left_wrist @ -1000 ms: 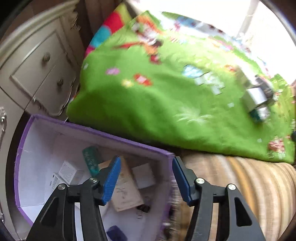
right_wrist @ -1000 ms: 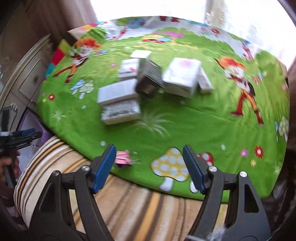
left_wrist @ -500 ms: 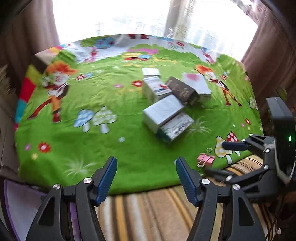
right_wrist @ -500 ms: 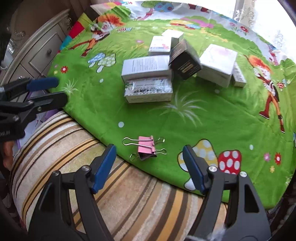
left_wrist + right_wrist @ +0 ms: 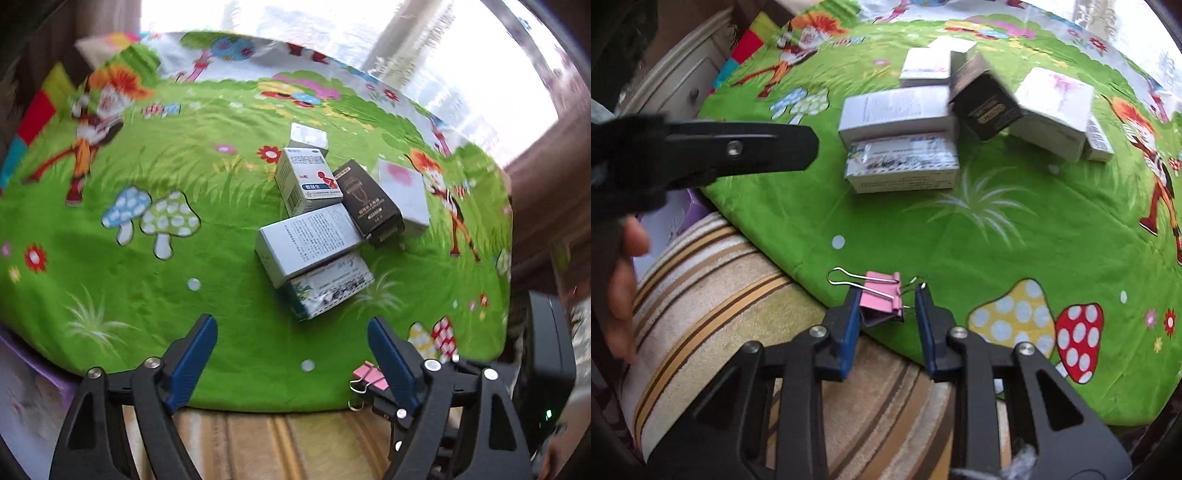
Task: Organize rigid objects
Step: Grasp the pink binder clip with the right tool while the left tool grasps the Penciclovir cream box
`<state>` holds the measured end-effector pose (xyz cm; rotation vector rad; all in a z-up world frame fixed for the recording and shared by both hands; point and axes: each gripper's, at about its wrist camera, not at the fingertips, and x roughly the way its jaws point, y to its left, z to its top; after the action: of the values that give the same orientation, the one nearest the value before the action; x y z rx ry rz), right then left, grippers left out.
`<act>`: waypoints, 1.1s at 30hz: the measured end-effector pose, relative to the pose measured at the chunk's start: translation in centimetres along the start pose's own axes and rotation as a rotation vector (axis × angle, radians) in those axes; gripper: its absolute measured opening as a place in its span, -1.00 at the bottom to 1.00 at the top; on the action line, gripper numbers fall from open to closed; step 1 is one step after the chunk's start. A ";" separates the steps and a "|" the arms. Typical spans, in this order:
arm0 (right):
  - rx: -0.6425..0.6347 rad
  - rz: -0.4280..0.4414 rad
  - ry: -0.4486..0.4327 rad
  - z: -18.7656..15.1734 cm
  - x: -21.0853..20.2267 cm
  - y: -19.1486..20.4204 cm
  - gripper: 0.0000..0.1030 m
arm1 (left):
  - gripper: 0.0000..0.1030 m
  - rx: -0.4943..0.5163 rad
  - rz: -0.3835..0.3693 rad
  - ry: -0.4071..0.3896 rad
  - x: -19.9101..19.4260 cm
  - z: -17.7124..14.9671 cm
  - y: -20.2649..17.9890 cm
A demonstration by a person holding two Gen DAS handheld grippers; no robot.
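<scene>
The right tongs point steeply down at the near edge of the green mat, where it meets the striped cushion. A pink clip lies right between their blue pads: the left pad touches the clip's side, while the right pad stands by the wire handle with a small gap to the pink body. The jaws are closing, and whether they already press the clip cannot be told for sure. The left tongs hang over the same near edge of the mat, jaws opening and wide apart with only bare green mat between them. From them, the clip shows just behind the right pad, low and to the right, next to the other tool. A cluster of boxes lies ahead of both tongs, further in on the mat: white ones stacked and a black box leaning among them, all well apart from the clip. In the right view a hand shows at the left edge, below the left tongs' arm.
</scene>
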<state>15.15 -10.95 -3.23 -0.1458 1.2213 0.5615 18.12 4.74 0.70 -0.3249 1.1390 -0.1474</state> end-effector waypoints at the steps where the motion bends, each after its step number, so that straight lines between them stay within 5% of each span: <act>1: 0.015 0.000 -0.012 -0.2 -0.4 -0.4 -0.37 | 0.74 -0.023 -0.006 0.003 0.2 0.1 0.0; 6: 0.118 -0.049 -0.078 -1.0 -2.7 -3.3 -0.39 | 0.92 -0.147 -0.012 0.006 1.7 0.7 -0.9; 18: 0.340 -0.134 -0.187 -2.1 -5.5 -9.3 -0.39 | 0.98 -0.246 0.149 0.032 6.5 1.8 -4.6; 24: 0.350 -0.132 -0.197 -1.7 -5.3 -9.5 -0.39 | 0.97 -0.200 0.275 0.061 9.3 1.8 -5.8; 28: 0.345 -0.132 -0.195 -1.7 -5.1 -9.3 -0.39 | 0.66 -0.089 0.370 0.040 9.8 1.4 -7.3; 33: 0.342 -0.141 -0.201 -1.8 -5.3 -8.9 -0.39 | 0.53 -0.068 0.315 0.032 8.9 0.7 -7.1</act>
<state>16.70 -21.04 -0.71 0.1116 1.0842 0.2327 22.79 -4.29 -4.42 -0.2000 1.2138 0.1636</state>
